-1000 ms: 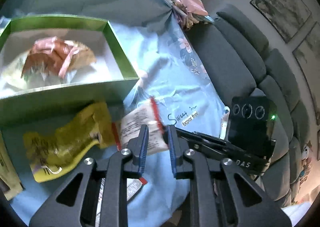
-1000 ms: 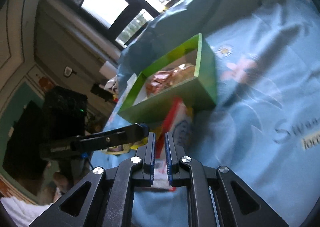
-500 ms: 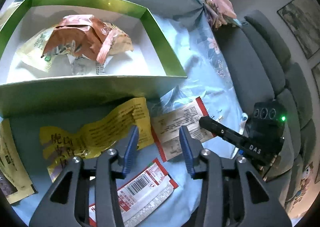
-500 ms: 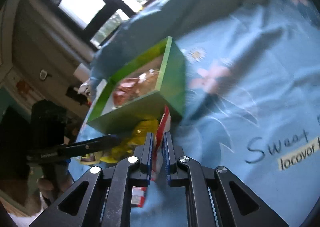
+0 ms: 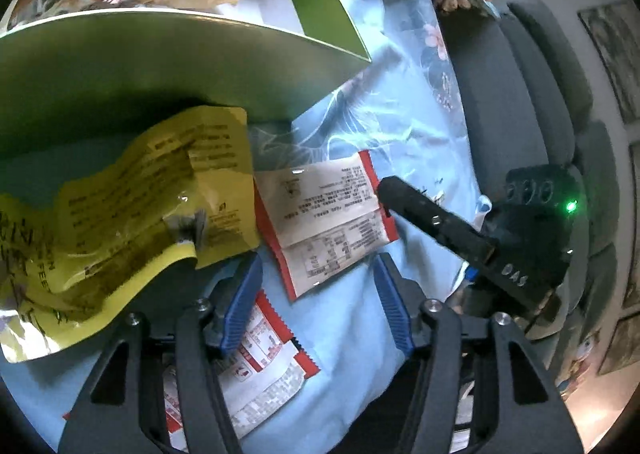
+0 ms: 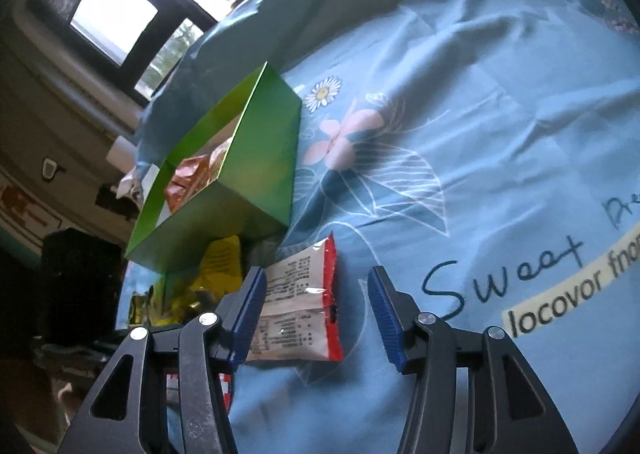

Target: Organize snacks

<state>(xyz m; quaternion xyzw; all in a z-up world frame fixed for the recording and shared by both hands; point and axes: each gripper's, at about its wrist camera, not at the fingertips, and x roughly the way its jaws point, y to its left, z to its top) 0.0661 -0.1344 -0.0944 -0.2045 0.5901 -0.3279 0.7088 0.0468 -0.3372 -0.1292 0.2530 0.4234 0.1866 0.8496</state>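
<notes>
A white snack packet with red edges (image 5: 324, 222) lies flat on the blue cloth in front of the green box (image 5: 160, 66); it also shows in the right wrist view (image 6: 300, 314). My right gripper (image 6: 316, 310) is open around it, not gripping; its finger shows in the left wrist view (image 5: 432, 222) touching the packet's right edge. My left gripper (image 5: 316, 310) is open just below the packet. A yellow packet (image 5: 140, 222) lies to the left, and a second red-and-white packet (image 5: 264, 370) lies under my left fingers. The box holds an orange-brown packet (image 6: 192, 178).
The blue flowered cloth (image 6: 460, 134) covers the surface, with printed writing at the right. A grey sofa (image 5: 532, 102) stands beyond the cloth's edge. A window (image 6: 112, 22) is behind the box.
My right gripper has opened and let go of the red-edged packet, which now lies flat on the cloth. My left gripper has opened wider and moved closer to the packets.
</notes>
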